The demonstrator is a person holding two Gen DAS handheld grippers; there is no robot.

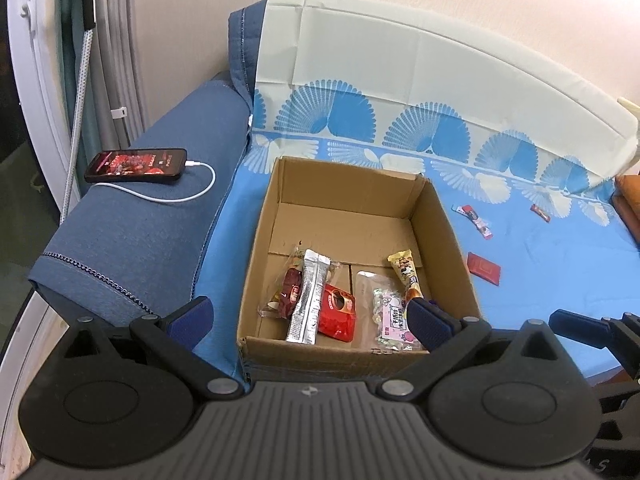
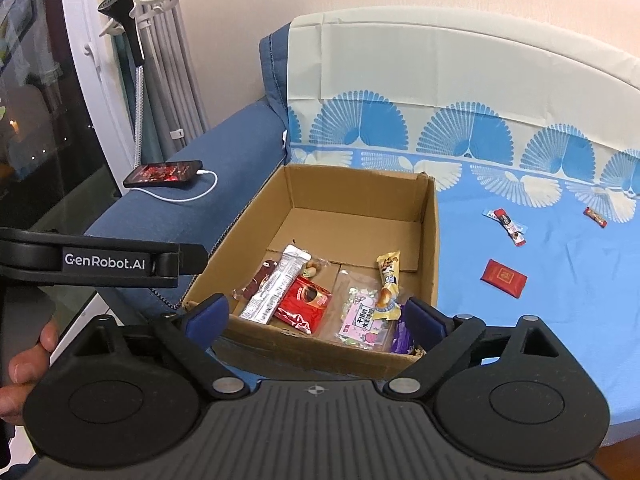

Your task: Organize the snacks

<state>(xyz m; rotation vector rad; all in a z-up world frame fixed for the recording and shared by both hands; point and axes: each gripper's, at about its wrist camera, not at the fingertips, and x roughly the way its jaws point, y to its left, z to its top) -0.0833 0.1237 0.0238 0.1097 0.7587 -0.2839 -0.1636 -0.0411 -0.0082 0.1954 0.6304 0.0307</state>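
An open cardboard box (image 1: 256,240) (image 2: 430,248) stands on the blue cloth. In it lie a silver sachet (image 1: 308,300) (image 2: 276,288), a red packet (image 1: 338,316) (image 2: 306,302), a clear bag with a pink label (image 1: 390,316) (image 2: 360,316) and a yellow wrapped snack (image 1: 406,274) (image 2: 388,276). Right of the box, on the cloth, are a flat red packet (image 1: 484,268) (image 2: 503,276), thin sticks (image 1: 474,220) (image 2: 506,226) and a small red candy (image 1: 540,213) (image 2: 595,217). My left gripper (image 1: 310,322) hangs open over the box's near edge, holding nothing. My right gripper (image 2: 316,318) is likewise open and empty there.
A phone (image 1: 136,165) (image 2: 164,173) lies charging on the blue sofa arm (image 1: 132,240) left of the box. A steamer hose (image 1: 78,112) and curtains stand at the far left. An orange object (image 1: 628,204) sits at the right edge. A hand (image 2: 24,364) holds the left gripper's handle.
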